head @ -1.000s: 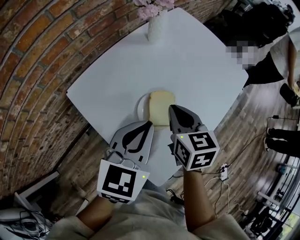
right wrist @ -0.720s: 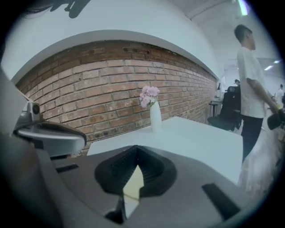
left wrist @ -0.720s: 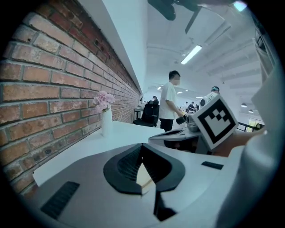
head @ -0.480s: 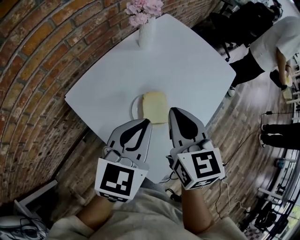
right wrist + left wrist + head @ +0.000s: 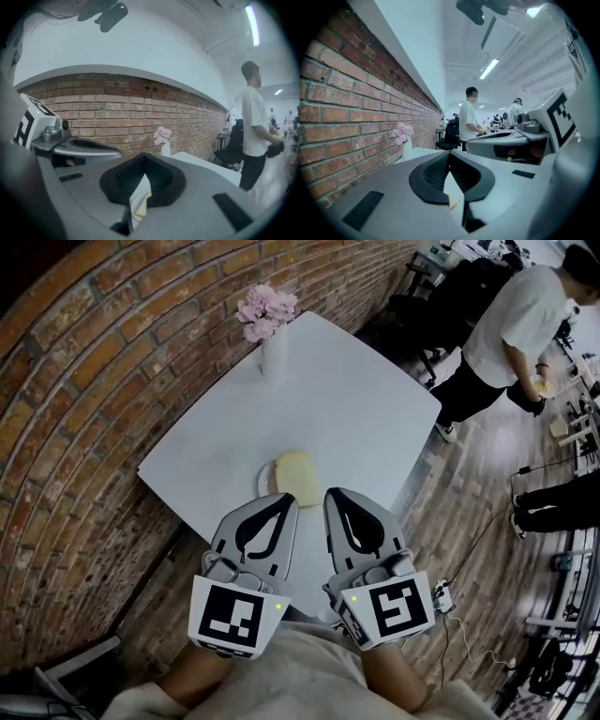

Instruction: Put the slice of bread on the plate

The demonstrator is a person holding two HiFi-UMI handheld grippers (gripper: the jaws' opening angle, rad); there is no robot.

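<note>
Forearms at the bottom of the head view carry the two grippers side by side, each with its marker cube toward the person. The left gripper [image 5: 290,499] ends on the near side of the plate [image 5: 263,481], its tip close to the plate's rim. In the left gripper view its jaws meet at their tips, closed, with nothing clamped between the ribbed pads. The right gripper [image 5: 332,493] lies just beside it, to the plate's near right, pointing the same way. Its jaws are likewise pressed together and empty, as the right gripper view shows. Neither gripper touches the plate or what lies on it.

The slice of bread [image 5: 294,471] lies flat on the plate, covering most of it, so that only a crescent of white rim shows at the slice's left. The plate sits on the white square table [image 5: 361,399], close to the table's near edge. Far beyond the plate, near the table's opposite corner, a white vase [image 5: 272,356] holds pink flowers [image 5: 265,312]. Left of the plate, past the table's edge, runs a brick wall [image 5: 84,381]. Well to the plate's far right, off the table, a person [image 5: 511,329] in a white shirt and dark trousers stands on the wooden floor [image 5: 469,521].
</note>
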